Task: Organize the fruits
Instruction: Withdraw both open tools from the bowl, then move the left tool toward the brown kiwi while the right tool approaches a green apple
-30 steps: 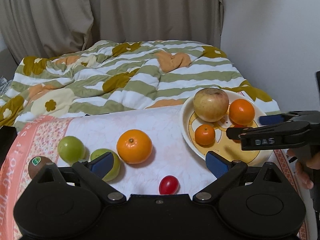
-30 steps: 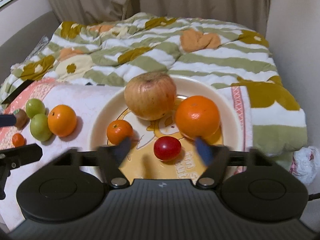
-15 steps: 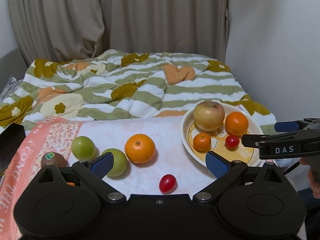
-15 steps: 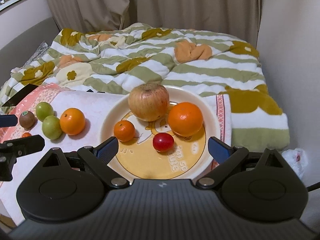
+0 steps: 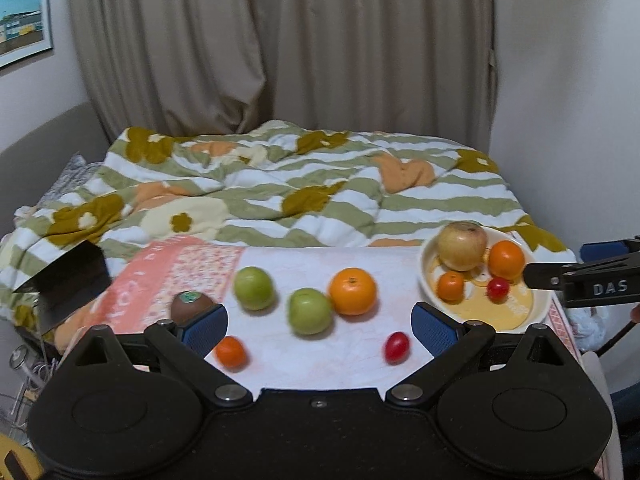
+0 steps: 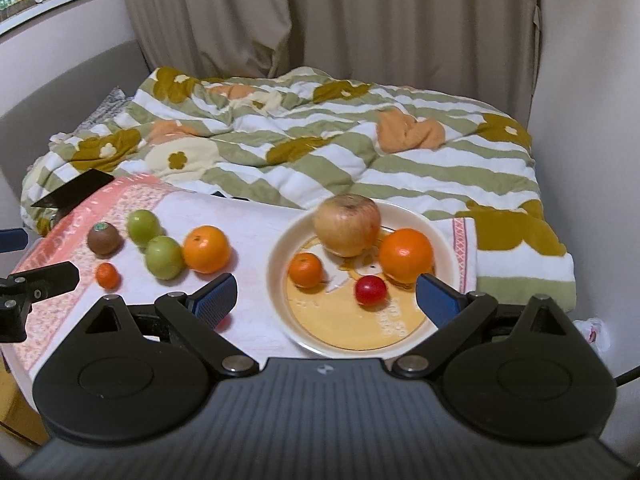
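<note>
A cream plate (image 6: 280, 264) (image 5: 540, 304) at the table's right holds an apple (image 6: 347, 224), an orange (image 6: 406, 255), a small mandarin (image 6: 305, 270) and a red cherry tomato (image 6: 371, 290). On the cloth to its left lie an orange (image 5: 352, 291), two green fruits (image 5: 310, 311) (image 5: 254, 288), a kiwi (image 5: 191, 306), a small mandarin (image 5: 231, 351) and a red cherry tomato (image 5: 397, 346). My left gripper (image 5: 320, 326) is open and empty, held back above the loose fruits. My right gripper (image 6: 326, 298) is open and empty, above the plate's near side.
The table has a pink and white cloth (image 5: 180, 268). Behind it is a bed with a striped floral quilt (image 5: 300, 192), curtains and a wall to the right. A black object (image 5: 76, 276) sits at the table's left end.
Both grippers have pulled back and up from the table, so more of it shows. The right gripper opened and left the red cherry tomato on the plate.
</note>
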`<state>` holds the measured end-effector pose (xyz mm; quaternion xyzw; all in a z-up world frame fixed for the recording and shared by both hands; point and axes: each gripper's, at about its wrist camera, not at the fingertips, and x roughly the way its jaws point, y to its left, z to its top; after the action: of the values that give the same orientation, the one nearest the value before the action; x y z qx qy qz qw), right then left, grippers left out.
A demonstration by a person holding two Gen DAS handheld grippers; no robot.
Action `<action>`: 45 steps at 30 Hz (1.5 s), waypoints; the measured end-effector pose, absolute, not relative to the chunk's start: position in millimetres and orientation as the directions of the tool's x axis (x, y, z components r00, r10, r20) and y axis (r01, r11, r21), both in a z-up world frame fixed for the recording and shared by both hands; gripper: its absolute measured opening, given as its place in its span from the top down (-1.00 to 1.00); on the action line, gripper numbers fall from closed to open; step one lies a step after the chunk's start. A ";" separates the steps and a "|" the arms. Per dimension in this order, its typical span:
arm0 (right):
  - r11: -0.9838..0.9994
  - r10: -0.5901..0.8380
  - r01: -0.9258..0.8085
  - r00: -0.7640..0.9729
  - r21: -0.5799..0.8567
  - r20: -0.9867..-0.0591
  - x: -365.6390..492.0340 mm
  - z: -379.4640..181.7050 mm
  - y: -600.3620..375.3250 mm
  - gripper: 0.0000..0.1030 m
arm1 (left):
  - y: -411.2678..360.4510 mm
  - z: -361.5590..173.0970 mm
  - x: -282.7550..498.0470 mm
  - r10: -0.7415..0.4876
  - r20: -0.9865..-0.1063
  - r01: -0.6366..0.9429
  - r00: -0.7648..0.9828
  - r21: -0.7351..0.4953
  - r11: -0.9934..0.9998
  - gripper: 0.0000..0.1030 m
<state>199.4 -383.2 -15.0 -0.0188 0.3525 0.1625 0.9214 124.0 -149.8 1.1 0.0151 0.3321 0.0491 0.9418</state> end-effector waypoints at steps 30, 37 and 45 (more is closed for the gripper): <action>0.997 0.065 -0.021 0.764 0.077 -0.642 149.4 -16.2 -195.7 -1.00 | 61.1 -32.7 156.8 -0.024 -0.691 0.083 0.723 0.052 0.995 -0.95; 0.997 0.057 -0.003 0.719 0.079 -0.693 180.0 -47.8 -172.0 -1.00 | 72.2 -58.1 192.0 -0.049 -0.732 0.080 0.680 0.008 0.997 -0.95; 0.994 0.085 -0.011 0.672 0.105 -0.736 215.3 -78.3 -160.5 -1.00 | 61.4 -86.8 226.8 -0.074 -0.777 0.078 0.625 -0.032 0.996 -0.94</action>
<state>215.3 -160.5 -78.3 0.0456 0.4041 0.0263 0.9132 226.8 61.4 -86.8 0.0024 0.4312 -0.0423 0.9013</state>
